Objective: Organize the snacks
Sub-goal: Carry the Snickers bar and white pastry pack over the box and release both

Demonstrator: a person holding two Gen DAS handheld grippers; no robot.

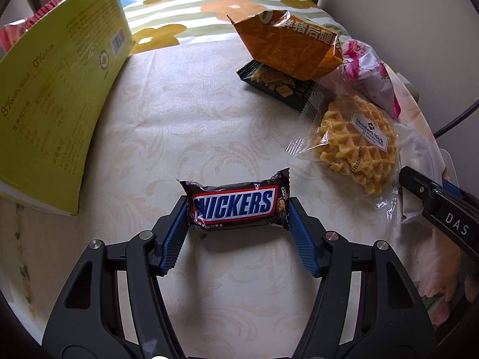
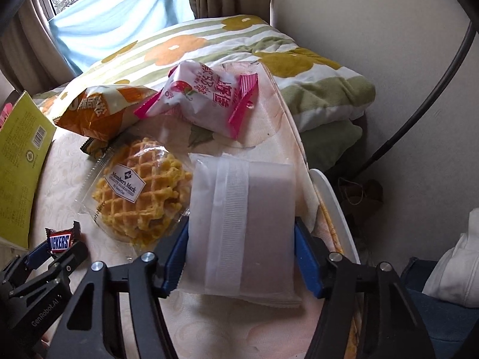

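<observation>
A Snickers bar point(image 1: 235, 206) lies crosswise on the cream tablecloth, and my left gripper point(image 1: 238, 212) is shut on its two crimped ends. In the right wrist view the same bar point(image 2: 60, 240) shows small at the lower left in that gripper point(image 2: 58, 246). My right gripper point(image 2: 241, 239) is shut on a frosted white packet point(image 2: 242, 224), its blue pads pressed against the packet's sides. The packet's near end hangs over the table's right edge. A wrapped waffle point(image 1: 356, 146) point(image 2: 140, 197) lies between the two grippers.
A yellow-green box point(image 1: 57, 89) point(image 2: 21, 161) stands at the left. An orange bag point(image 1: 287, 45) point(image 2: 104, 110) rests on a dark cracker pack point(image 1: 281, 86). A pink-and-white pouch point(image 2: 206, 98) point(image 1: 371, 71) lies behind. A floral quilt point(image 2: 269, 53) sits beyond the table.
</observation>
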